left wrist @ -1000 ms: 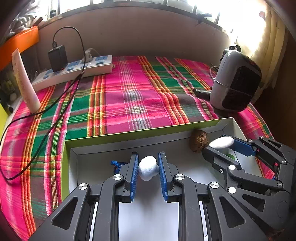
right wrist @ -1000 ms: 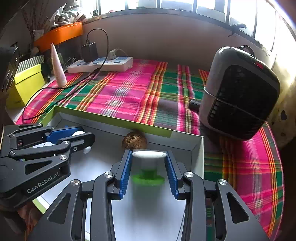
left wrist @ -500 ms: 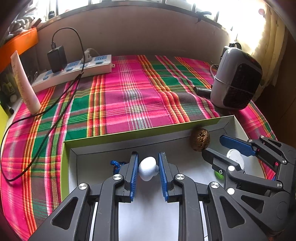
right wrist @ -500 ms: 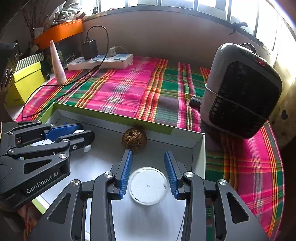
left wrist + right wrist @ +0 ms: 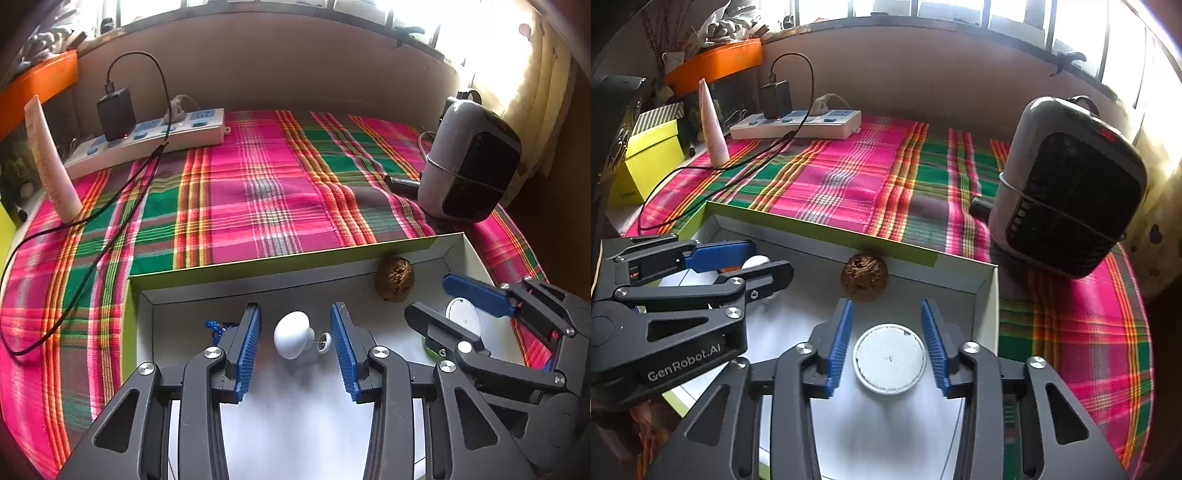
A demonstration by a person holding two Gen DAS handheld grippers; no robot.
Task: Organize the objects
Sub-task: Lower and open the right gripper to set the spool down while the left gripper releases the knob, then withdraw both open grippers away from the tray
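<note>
A shallow white box with a green rim [image 5: 258,264] [image 5: 820,230] lies on the plaid cloth. My left gripper [image 5: 294,341] is open inside it, with a white knob [image 5: 291,338] lying free between its fingers. My right gripper [image 5: 888,347] is open too, around a white round cap on a green base [image 5: 889,357], which stands on the box floor; it also shows in the left wrist view [image 5: 463,319]. A brown walnut [image 5: 393,282] [image 5: 864,277] rests against the box's far wall. A blue cord [image 5: 216,326] lies left of the left gripper.
A grey and black heater [image 5: 471,170] [image 5: 1067,203] stands right of the box. A white power strip [image 5: 147,142] with a black charger and cable lies at the back left. A pink tube [image 5: 713,127] and a yellow box [image 5: 646,158] stand at the left.
My left gripper has opened and let go of the white knob. My right gripper opened earlier, setting the capped piece down in the box, and stays open.
</note>
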